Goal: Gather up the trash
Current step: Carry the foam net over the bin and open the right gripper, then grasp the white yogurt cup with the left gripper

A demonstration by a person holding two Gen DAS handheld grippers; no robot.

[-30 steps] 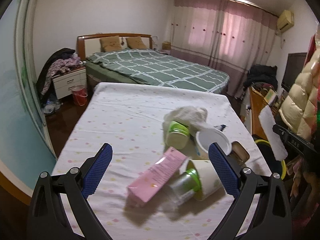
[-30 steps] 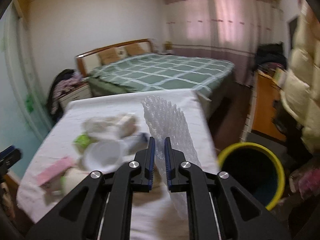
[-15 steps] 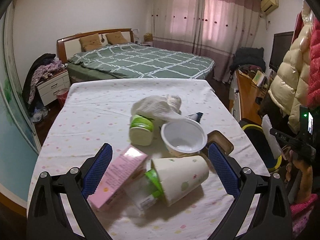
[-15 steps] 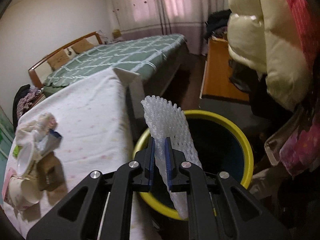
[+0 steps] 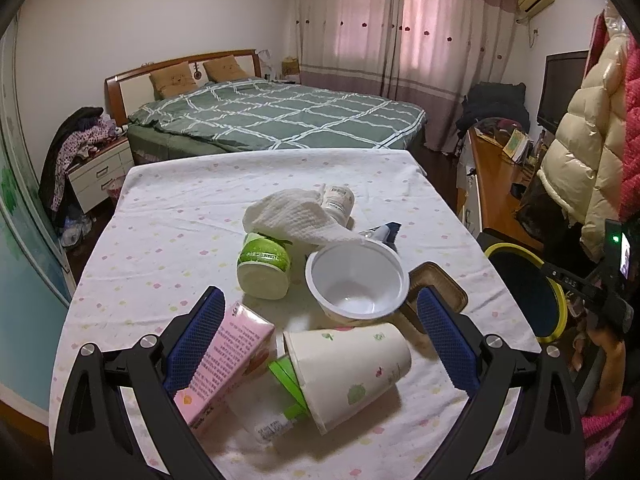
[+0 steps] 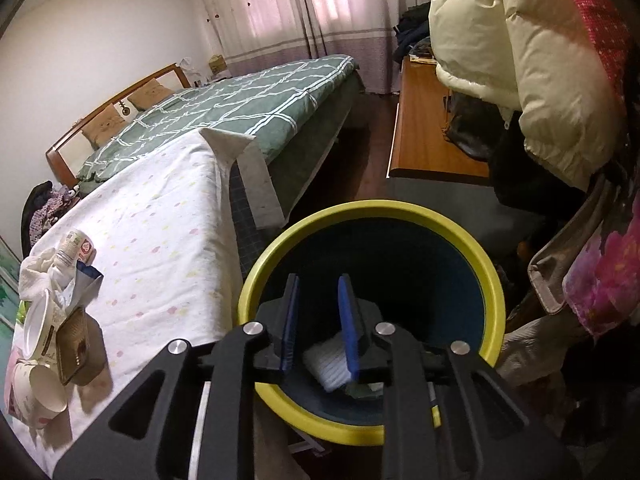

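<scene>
Trash covers the desk (image 5: 168,216) in the left wrist view: a pink carton (image 5: 222,364), a tipped paper cup (image 5: 352,368), a white bowl (image 5: 356,280), a green-lidded tub (image 5: 262,266) and a crumpled white cloth (image 5: 296,216). The left gripper (image 5: 316,344) hangs over them, jaws wide apart, gripping nothing.

Right wrist view: the right gripper (image 6: 318,322) sits above the yellow-rimmed bin (image 6: 472,248), jaws opening with nothing between them. A pale sheet (image 6: 326,364) lies inside the bin.

far half of the table (image 5: 192,200) lies bare; clutter (image 5: 320,280) crowds the near half beside the bin (image 6: 372,216).
</scene>
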